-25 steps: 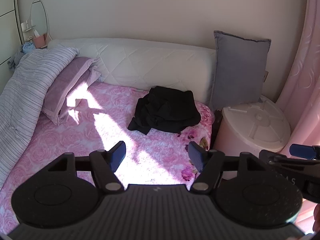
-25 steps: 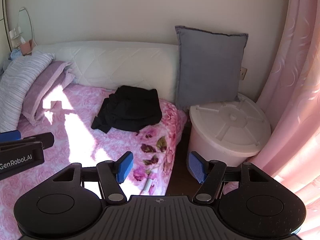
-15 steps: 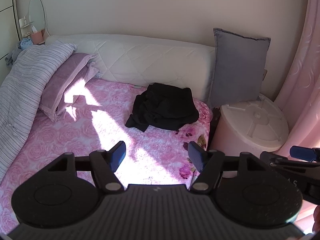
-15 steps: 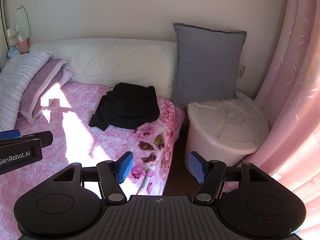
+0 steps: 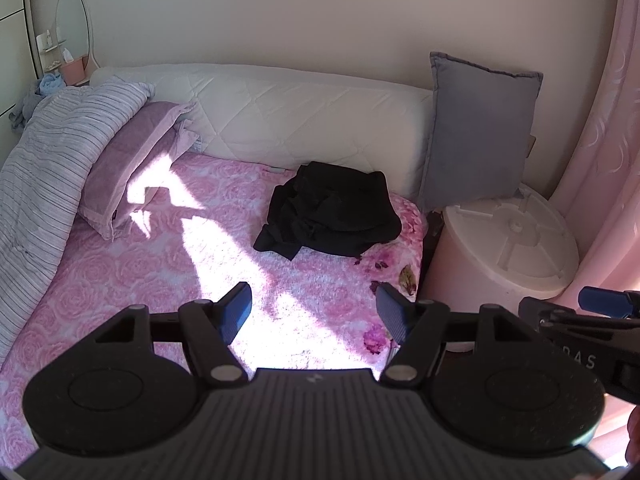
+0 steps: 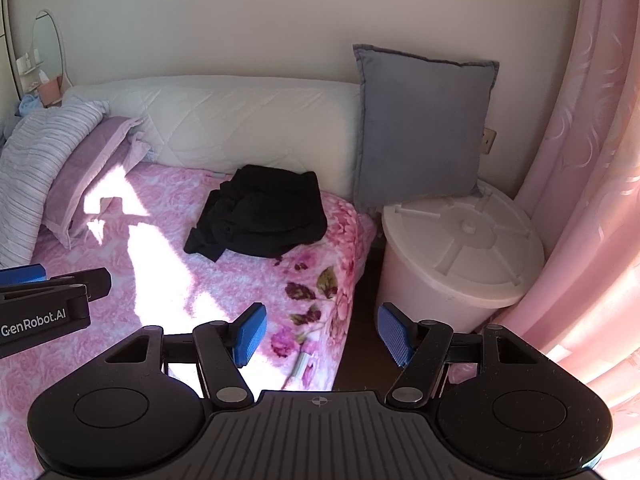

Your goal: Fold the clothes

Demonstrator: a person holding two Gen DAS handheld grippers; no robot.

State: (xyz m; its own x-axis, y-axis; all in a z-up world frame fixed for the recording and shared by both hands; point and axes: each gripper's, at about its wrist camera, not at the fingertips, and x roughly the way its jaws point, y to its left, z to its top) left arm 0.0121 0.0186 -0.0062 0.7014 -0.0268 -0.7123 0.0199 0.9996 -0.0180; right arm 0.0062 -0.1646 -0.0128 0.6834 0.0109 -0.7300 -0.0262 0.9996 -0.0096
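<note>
Both my grippers hang spread wide with nothing between the pads, the left gripper (image 5: pixel 314 312) and the right gripper (image 6: pixel 322 330) side by side over the near part of the pink floral bed (image 5: pixel 140 280). The black garment (image 5: pixel 332 216) lies in a rumpled heap well ahead by the white headboard (image 5: pixel 280 120), at about twelve o'clock from my left tool and eleven o'clock from my right. Its longer spread runs across my view, so I judge the left is slightly better lined up.

Sunlight splashes across the pink rose bedspread (image 5: pixel 132 292). Plain cream wall (image 6: pixel 240 20) behind, white quilted headboard (image 5: pixel 288 120) below it, grey cushion (image 6: pixel 420 128) propped beside, pink curtain (image 6: pixel 592 160) at right, white lidded bin (image 6: pixel 460 256) just beside the bed.
</note>
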